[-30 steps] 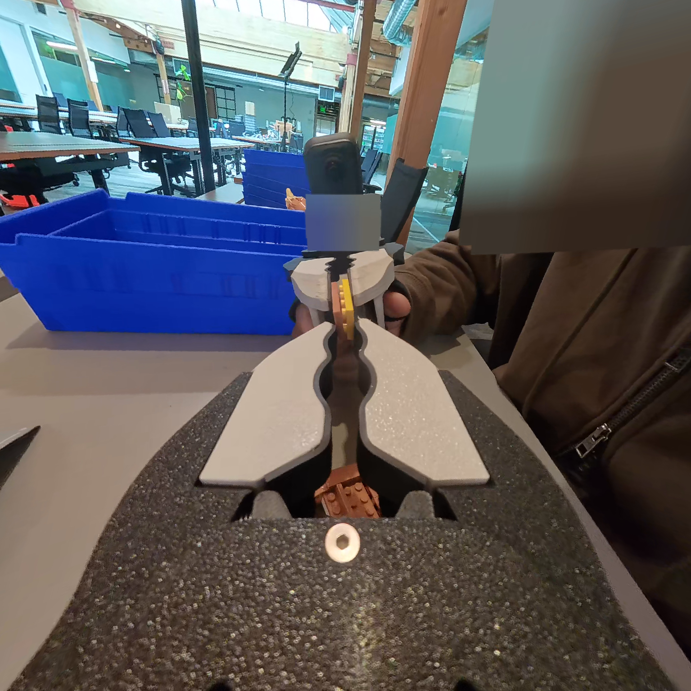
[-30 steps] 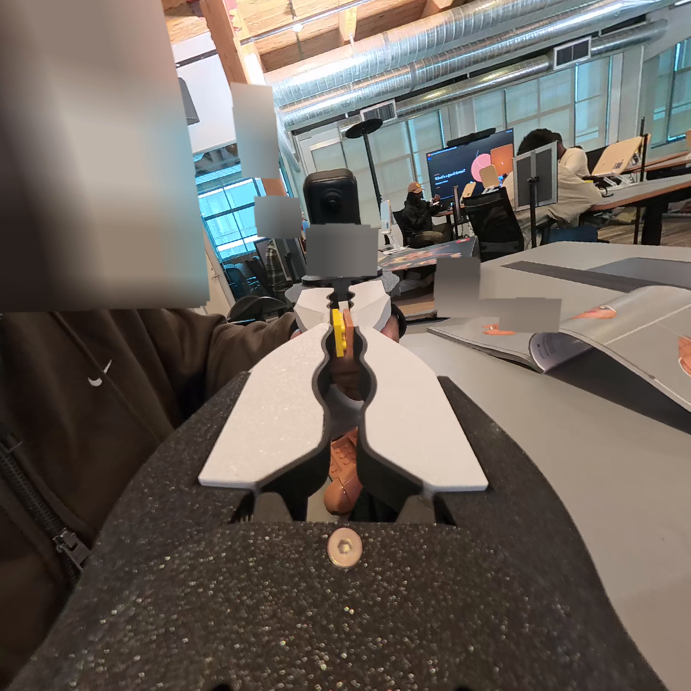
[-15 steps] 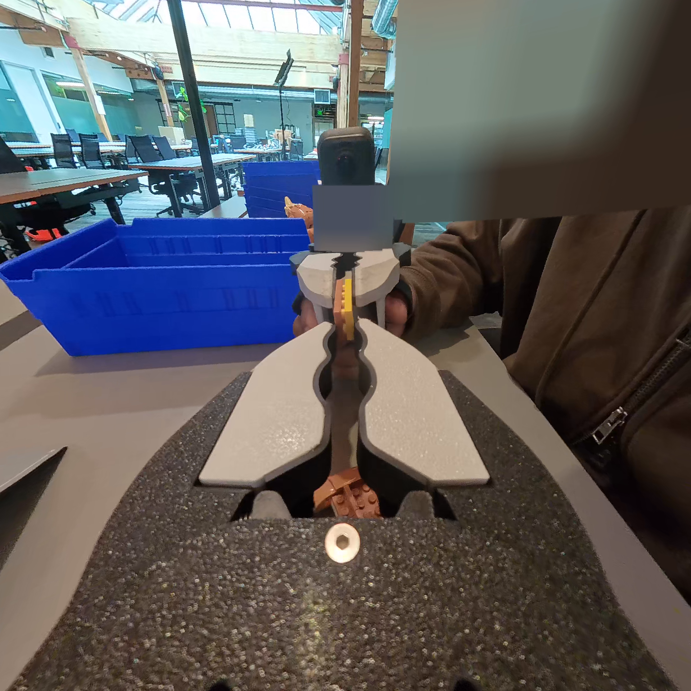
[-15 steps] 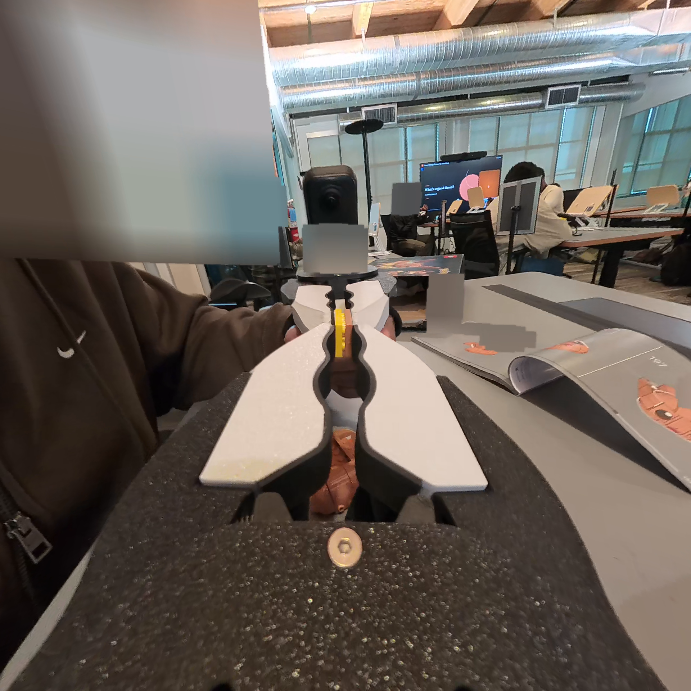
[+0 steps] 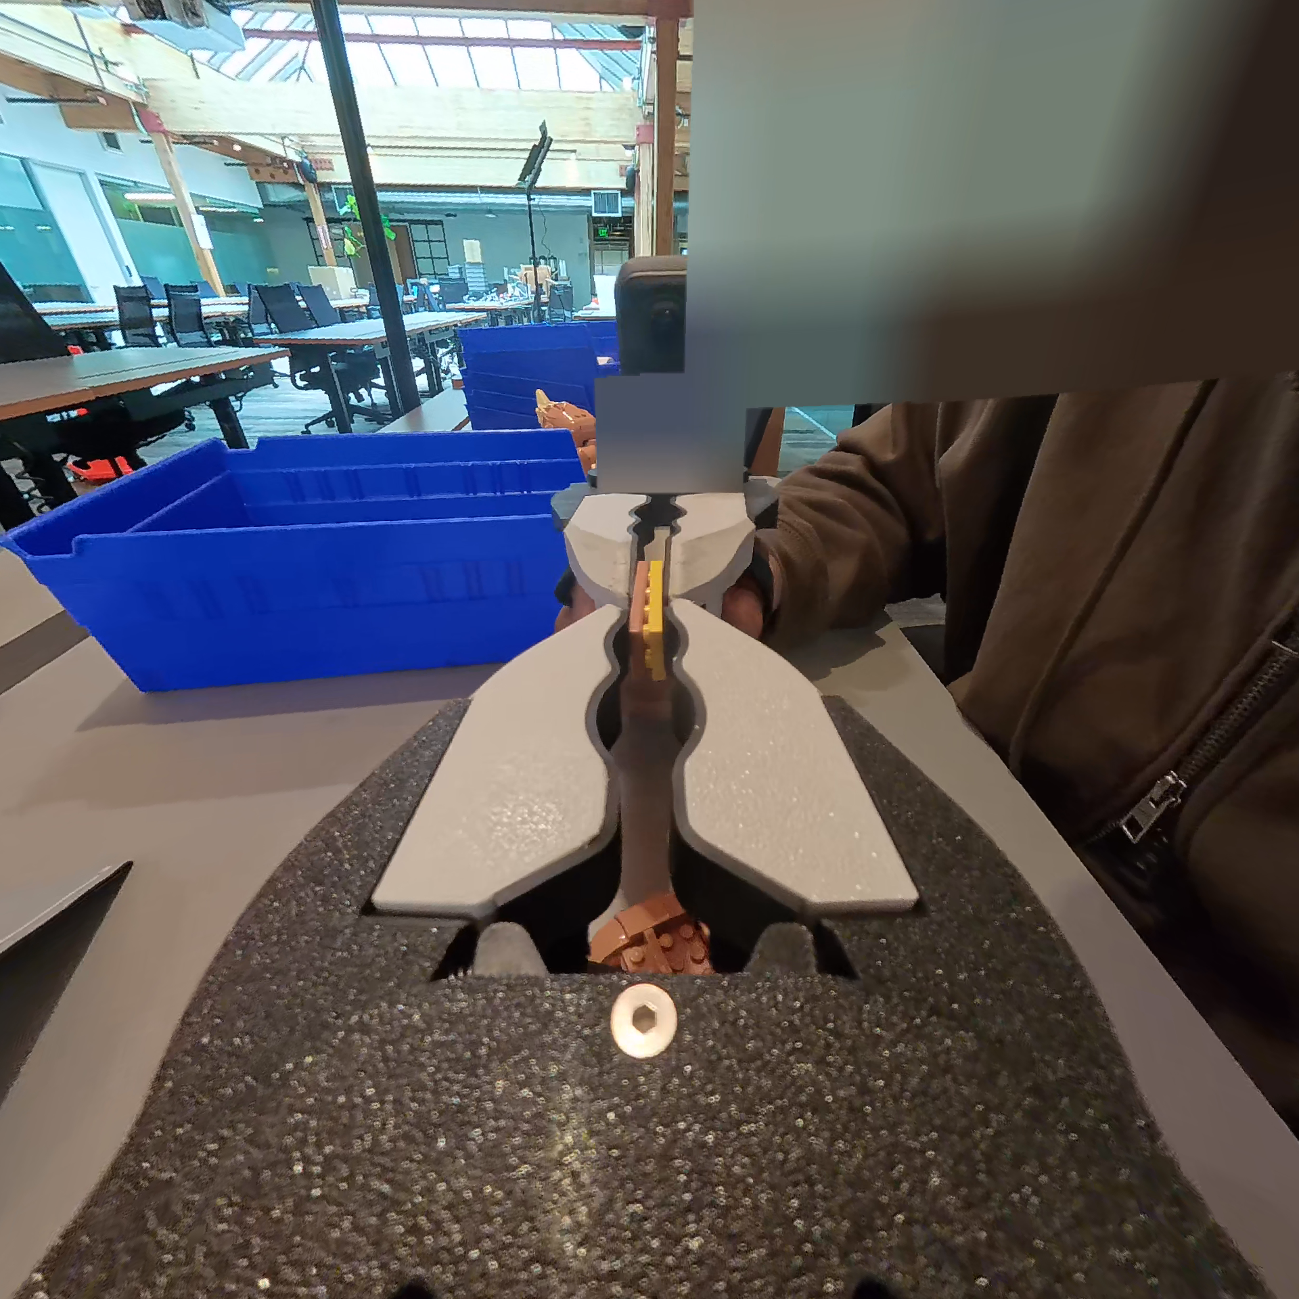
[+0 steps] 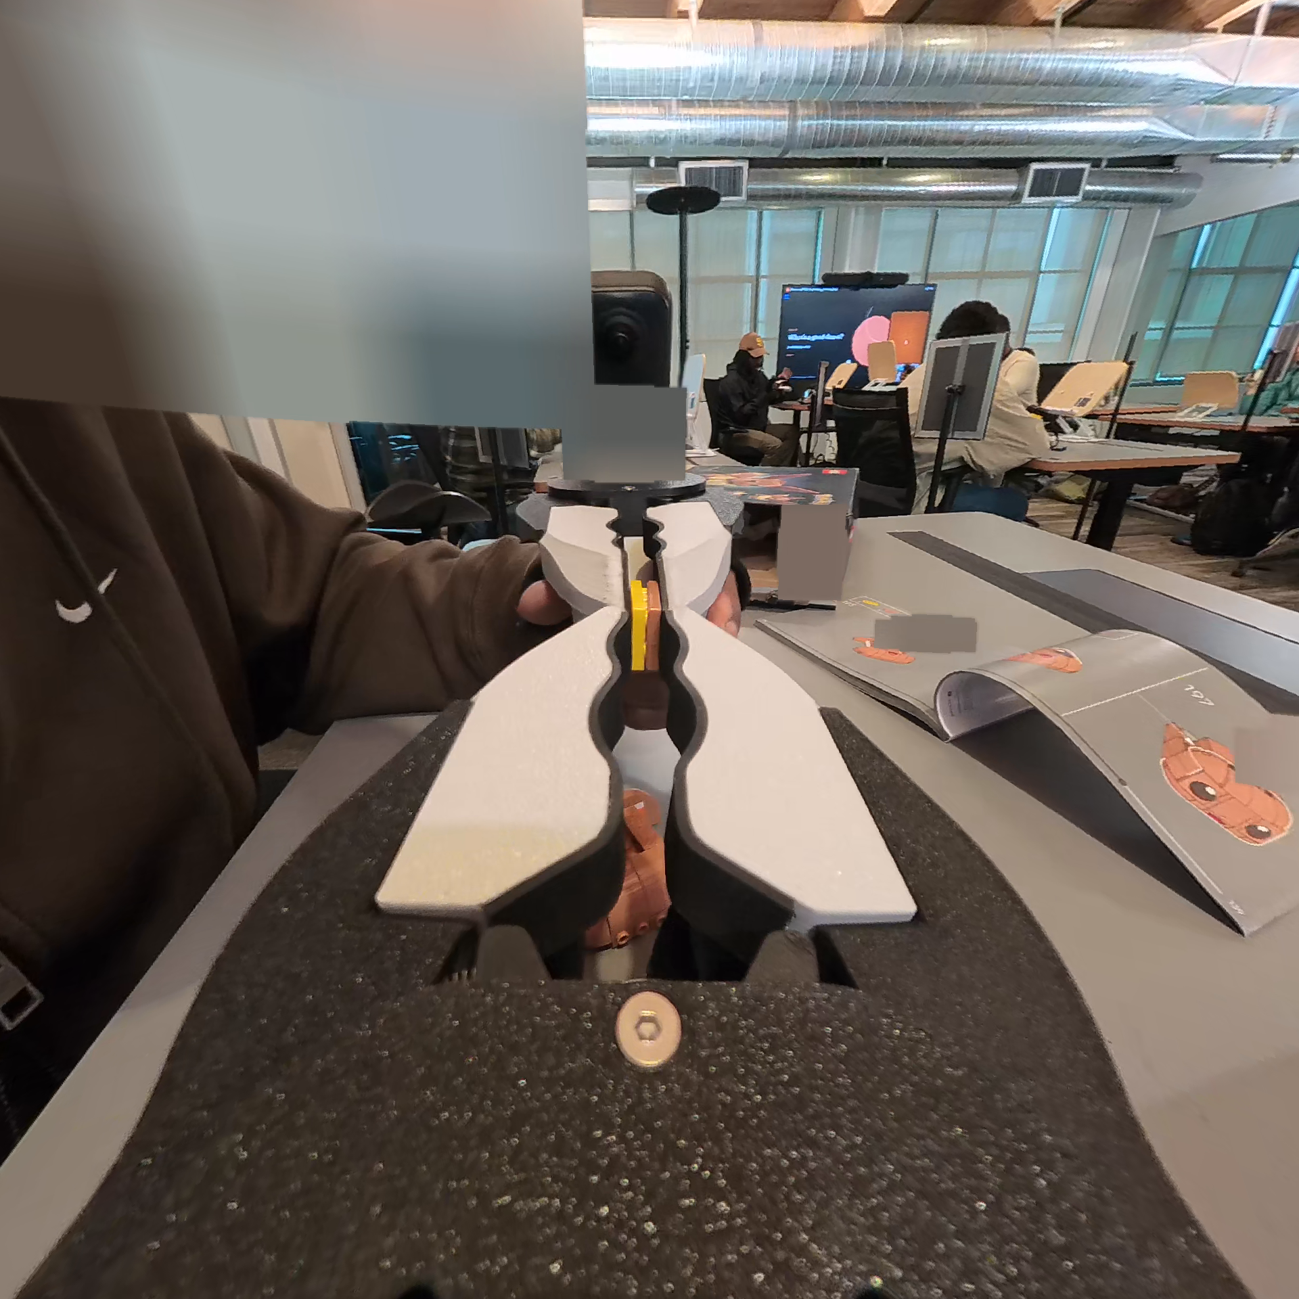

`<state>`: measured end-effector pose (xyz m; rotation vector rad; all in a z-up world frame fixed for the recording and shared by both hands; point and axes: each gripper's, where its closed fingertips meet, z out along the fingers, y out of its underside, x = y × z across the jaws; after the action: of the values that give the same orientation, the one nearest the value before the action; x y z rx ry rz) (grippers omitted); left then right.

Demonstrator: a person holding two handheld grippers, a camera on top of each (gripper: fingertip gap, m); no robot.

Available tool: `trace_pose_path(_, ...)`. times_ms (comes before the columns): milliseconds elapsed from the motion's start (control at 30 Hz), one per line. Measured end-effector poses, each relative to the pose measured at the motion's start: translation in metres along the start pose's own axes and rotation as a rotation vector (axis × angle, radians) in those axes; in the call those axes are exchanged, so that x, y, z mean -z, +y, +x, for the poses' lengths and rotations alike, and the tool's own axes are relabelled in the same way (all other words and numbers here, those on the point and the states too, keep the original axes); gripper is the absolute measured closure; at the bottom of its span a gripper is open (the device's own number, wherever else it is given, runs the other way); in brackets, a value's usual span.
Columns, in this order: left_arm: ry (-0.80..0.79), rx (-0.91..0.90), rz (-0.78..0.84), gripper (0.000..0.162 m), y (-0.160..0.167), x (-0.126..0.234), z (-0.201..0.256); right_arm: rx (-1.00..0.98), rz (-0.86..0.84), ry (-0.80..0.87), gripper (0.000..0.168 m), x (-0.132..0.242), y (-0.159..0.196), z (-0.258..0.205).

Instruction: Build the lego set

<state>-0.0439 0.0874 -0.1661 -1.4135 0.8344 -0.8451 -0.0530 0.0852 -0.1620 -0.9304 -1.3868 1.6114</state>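
Note:
My left gripper (image 5: 647,622) and right gripper (image 6: 643,618) meet tip to tip above the grey table (image 5: 176,773). Both are shut on the same thin pair of lego plates pressed flat together and held on edge: a yellow plate (image 5: 655,625) and a brown plate (image 5: 640,611). In the right wrist view the yellow plate (image 6: 638,632) sits left of the brown plate (image 6: 655,618). A brown lego assembly (image 5: 647,942) shows through the gap at the base of the left fingers. A similar one (image 6: 632,893) shows under the right fingers. I cannot tell whether these rest on the table.
A blue bin (image 5: 295,562) stands on the table to the left. An open instruction booklet (image 6: 1054,703) lies to the right, with a lego box (image 6: 780,485) behind it. The person's brown jacket (image 5: 1125,597) is close by. A dark flat item (image 5: 42,928) lies at the left edge. Left and right tips are no more than a few centimetres apart.
Both grippers have stayed shut tip to tip on the plate pair. They have swung together, so the bin and the booklet have shifted in the views.

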Motion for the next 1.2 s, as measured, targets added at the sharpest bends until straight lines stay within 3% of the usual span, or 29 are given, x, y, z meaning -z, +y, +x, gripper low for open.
trace_pose_path(600,0.002,-0.113,-0.018,0.156,-0.0035,0.0001,0.007,0.034,0.011,-0.035,0.162,0.0,-0.005,-0.0082)
trace_pose_path(733,-0.026,-0.148,-0.006,0.156,-0.0068,0.003,0.0034,0.072,-0.049,-0.02,0.154,-0.0019,0.0024,-0.0072)
trace_pose_path(833,-0.016,-0.142,0.001,0.156,-0.0061,0.0026,0.0043,0.065,-0.044,0.001,0.161,-0.0018,0.0025,-0.0046)
trace_pose_path(1200,0.032,-0.078,0.034,0.156,-0.0041,0.001,0.0075,0.074,-0.053,-0.019,0.162,0.0004,0.0048,-0.0074)
